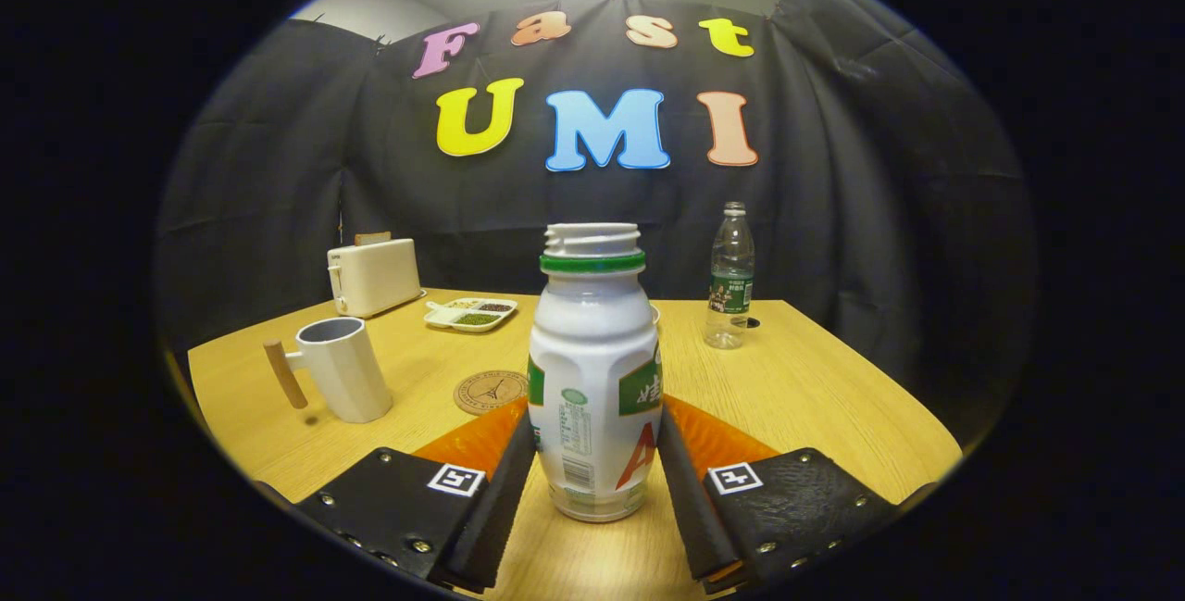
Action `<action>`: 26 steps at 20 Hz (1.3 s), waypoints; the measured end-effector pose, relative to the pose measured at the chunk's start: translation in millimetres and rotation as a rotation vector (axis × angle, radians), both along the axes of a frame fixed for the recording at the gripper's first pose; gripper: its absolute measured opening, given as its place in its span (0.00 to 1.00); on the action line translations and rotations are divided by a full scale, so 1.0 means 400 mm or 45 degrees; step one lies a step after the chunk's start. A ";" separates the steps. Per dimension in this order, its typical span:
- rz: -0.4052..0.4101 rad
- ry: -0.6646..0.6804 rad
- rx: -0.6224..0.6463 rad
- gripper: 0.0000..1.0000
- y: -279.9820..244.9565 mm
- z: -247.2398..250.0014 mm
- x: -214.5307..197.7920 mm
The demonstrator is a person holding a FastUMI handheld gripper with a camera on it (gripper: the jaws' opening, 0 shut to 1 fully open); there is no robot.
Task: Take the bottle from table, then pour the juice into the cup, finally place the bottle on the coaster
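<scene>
A white juice bottle [592,369] with a green neck ring and no cap stands upright between my fingers. My gripper [595,411] is shut on it, one finger pressing each side of its lower body. Its base is at or just above the wooden table [815,397]; I cannot tell which. A white cup [344,369] with a wooden handle stands beyond the fingers to the left. A round brown coaster [490,392] lies flat between the cup and the bottle, with nothing on it.
A clear water bottle [730,277] stands at the back right with a small dark cap [752,322] beside it. A white toaster [375,275] and a divided tray [469,313] of grains sit at the back left. Black cloth walls the booth.
</scene>
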State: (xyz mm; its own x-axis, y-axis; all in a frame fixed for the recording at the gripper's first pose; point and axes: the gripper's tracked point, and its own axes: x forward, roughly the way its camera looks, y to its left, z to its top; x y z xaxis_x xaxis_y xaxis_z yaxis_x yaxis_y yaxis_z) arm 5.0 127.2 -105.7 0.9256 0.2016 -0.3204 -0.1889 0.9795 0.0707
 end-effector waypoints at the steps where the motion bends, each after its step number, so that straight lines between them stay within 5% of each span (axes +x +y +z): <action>1: -0.006 0.004 -0.002 0.71 -0.001 0.000 0.005; 8: -0.008 -0.015 -0.140 0.71 0.019 0.027 0.012; 26: 0.006 -0.164 -0.824 0.71 0.125 0.152 0.092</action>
State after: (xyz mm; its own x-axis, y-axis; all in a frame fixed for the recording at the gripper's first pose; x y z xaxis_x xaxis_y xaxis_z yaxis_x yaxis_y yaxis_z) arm 41.9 177.1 -44.8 0.9643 0.0096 -0.2647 -0.1607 0.8156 -0.5558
